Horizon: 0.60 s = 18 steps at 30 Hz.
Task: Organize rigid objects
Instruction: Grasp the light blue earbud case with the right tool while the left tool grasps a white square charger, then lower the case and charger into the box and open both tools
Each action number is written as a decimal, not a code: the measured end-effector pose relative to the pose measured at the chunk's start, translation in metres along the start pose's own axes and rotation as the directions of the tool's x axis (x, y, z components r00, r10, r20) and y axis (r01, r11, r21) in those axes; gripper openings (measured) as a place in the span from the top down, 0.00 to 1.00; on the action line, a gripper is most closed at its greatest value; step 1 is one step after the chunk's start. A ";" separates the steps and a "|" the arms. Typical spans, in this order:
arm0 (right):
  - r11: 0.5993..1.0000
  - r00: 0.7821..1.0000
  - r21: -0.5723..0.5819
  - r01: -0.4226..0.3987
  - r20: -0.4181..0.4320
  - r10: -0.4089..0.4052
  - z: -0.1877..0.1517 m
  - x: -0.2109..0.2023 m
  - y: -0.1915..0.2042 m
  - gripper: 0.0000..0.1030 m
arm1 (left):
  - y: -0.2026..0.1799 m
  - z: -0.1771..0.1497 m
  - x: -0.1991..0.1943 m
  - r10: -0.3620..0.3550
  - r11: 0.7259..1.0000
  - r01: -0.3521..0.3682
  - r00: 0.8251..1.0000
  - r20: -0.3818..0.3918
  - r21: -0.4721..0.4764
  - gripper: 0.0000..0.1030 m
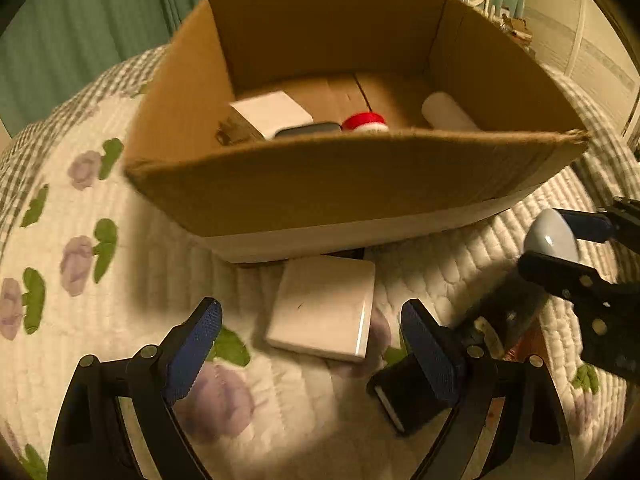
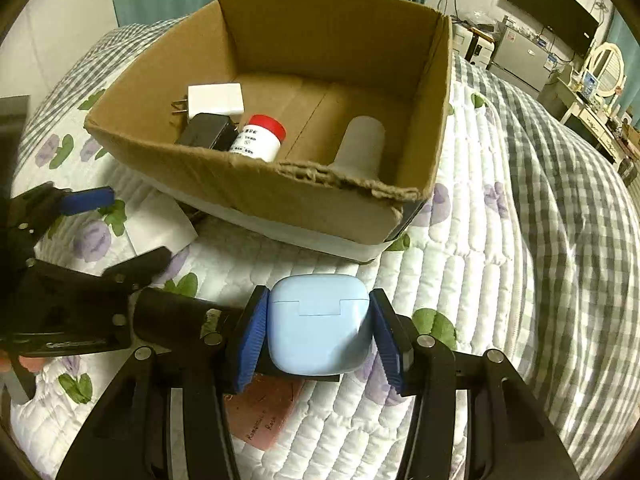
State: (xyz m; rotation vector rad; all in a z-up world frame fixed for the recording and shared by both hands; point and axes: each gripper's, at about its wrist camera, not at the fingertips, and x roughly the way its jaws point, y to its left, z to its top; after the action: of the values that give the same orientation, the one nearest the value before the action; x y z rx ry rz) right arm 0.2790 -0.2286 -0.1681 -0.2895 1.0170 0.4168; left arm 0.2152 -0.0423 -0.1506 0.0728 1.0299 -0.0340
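A cardboard box (image 1: pixel 320 184) (image 2: pixel 384 52) stands on the quilted bed. It holds a white charger (image 2: pixel 216 100), a black block (image 2: pixel 208 132), a red-capped white bottle (image 2: pixel 260 138) and a white cylinder (image 2: pixel 360 140). My right gripper (image 2: pixel 320 328) is shut on a light blue earbud case (image 2: pixel 318 324), held just above the quilt in front of the box; the case also shows in the left wrist view (image 1: pixel 554 238). My left gripper (image 1: pixel 312 344) is open, with a flat white box (image 1: pixel 324 308) lying on the quilt between its fingers. A black object (image 1: pixel 400 396) lies by its right finger.
The floral quilt (image 2: pixel 500 280) slopes away on the right. A pink card (image 2: pixel 264 412) lies under my right gripper. Curtains (image 1: pixel 80 40), a desk, a mirror and a wall screen stand in the background.
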 end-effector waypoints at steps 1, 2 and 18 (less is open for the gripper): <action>1.000 1.000 -0.008 -0.005 0.000 0.005 0.000 0.002 0.000 0.52 | -0.001 0.001 0.004 0.000 1.000 0.000 1.000 -0.013 0.002 0.11; 1.000 1.000 -0.011 -0.008 0.005 0.008 -0.001 0.003 0.001 0.52 | -0.003 0.001 0.009 -0.008 1.000 0.008 1.000 -0.025 0.005 0.12; 1.000 0.998 -0.018 0.008 0.060 -0.007 0.003 -0.043 0.008 0.52 | -0.016 -0.020 -0.058 -0.049 0.998 0.046 0.996 0.068 0.049 0.49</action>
State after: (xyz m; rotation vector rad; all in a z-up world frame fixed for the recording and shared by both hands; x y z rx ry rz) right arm 0.2574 -0.2288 -0.1297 -0.2959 0.9532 0.4257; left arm 0.1671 -0.0566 -0.1123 0.0896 0.9613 -0.1036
